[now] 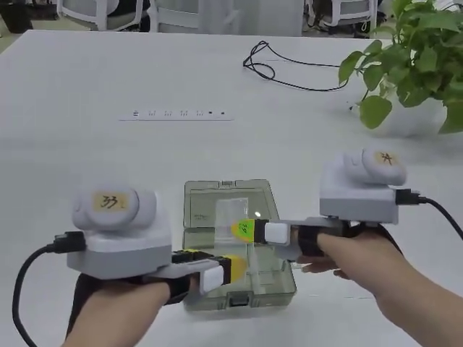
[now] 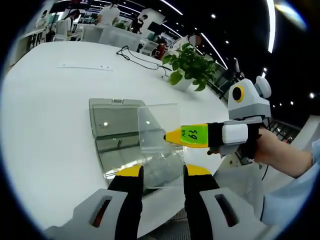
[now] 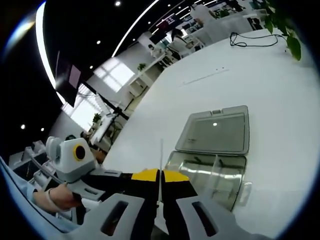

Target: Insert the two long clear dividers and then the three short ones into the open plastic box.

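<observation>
The right tool (image 3: 160,176) is gripping a clear divider (image 2: 159,127) upright by its edge above the open plastic box (image 1: 271,289) on the white bench (image 1: 108,159), while the left tool (image 2: 163,176) is hovering at the box's front, jaws apart.

The left gripper (image 1: 235,266) has a round tan sticker (image 1: 110,202) on its top, with "33" handwritten on it in dark ink. The right gripper (image 1: 239,230) has a second sticker (image 1: 385,157) on its top. That one also has a handwritten mark, but it is too unclear to read. A green label (image 2: 194,134) on the right gripper's jaw bears a handwritten number. It reads "39" in the left gripper view and is too small to make out in the head view. Far on the table (image 1: 72,87) lies a white strip (image 1: 177,113) with a row of small dark marks, none legible.
</observation>
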